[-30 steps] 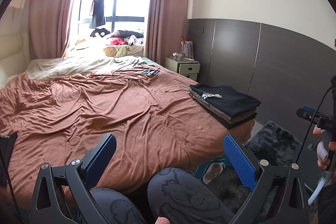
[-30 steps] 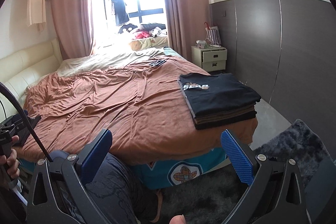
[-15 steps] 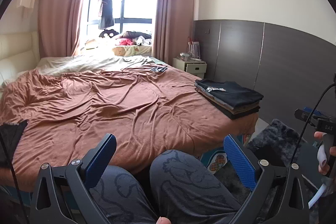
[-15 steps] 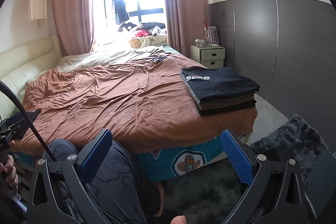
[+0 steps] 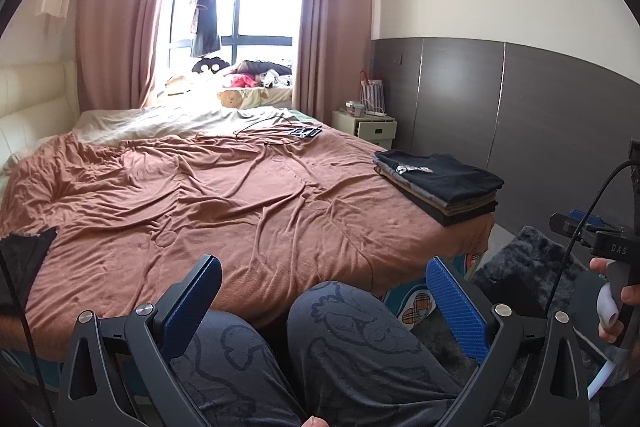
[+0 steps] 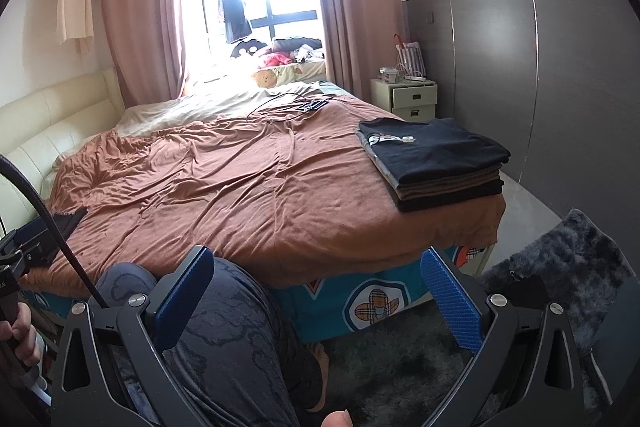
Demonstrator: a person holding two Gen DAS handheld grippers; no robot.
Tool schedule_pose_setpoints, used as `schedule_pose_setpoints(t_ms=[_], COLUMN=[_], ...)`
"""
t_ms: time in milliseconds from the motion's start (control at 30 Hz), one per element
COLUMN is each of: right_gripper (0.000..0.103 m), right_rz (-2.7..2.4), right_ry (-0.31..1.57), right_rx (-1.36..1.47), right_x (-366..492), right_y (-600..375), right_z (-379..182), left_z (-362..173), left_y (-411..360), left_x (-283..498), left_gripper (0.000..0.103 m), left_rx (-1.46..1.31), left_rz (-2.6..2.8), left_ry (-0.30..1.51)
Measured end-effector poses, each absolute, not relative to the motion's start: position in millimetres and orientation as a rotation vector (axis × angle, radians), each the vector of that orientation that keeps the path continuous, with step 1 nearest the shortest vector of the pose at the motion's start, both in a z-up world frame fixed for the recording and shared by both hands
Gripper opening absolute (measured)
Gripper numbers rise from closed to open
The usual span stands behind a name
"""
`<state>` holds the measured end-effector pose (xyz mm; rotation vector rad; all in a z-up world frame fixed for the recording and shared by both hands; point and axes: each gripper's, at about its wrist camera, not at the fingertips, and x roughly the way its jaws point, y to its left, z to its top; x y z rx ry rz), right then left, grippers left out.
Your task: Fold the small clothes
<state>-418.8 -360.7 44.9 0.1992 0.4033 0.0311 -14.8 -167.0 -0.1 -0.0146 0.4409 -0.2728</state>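
A stack of folded clothes (image 5: 440,187) with a black printed T-shirt on top lies at the right front corner of the bed; it also shows in the right wrist view (image 6: 436,159). A dark garment (image 5: 24,259) lies at the bed's left front edge, also in the right wrist view (image 6: 68,223). My left gripper (image 5: 324,295) is open and empty, held low over the person's knees (image 5: 348,347) in front of the bed. My right gripper (image 6: 316,287) is open and empty, low before the bed's front edge.
The bed carries a rumpled brown cover (image 5: 224,203) with a cable and a small device (image 5: 306,131) at the far side. A white nightstand (image 6: 412,99) stands by the grey wall. A dark shaggy rug (image 6: 560,267) lies on the floor at right.
Both grippers have dropped lower and tilted up, so the bed looks flatter and more of the window and the wall shows. Both stay open and empty.
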Motion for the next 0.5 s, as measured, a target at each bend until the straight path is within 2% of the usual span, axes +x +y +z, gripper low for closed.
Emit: schedule_pose_setpoints(t_ms=[500], right_gripper=[0.103], right_rz=[0.030], right_ry=[0.412], right_rx=[0.206], right_x=[-417.6], right_y=[-358.6], right_z=[44.7], left_z=[-0.4], left_y=[-161.5], left_x=[-15.9], left_gripper=[0.103], left_rx=[-0.022], left_rz=[-0.255], left_ry=[0.446])
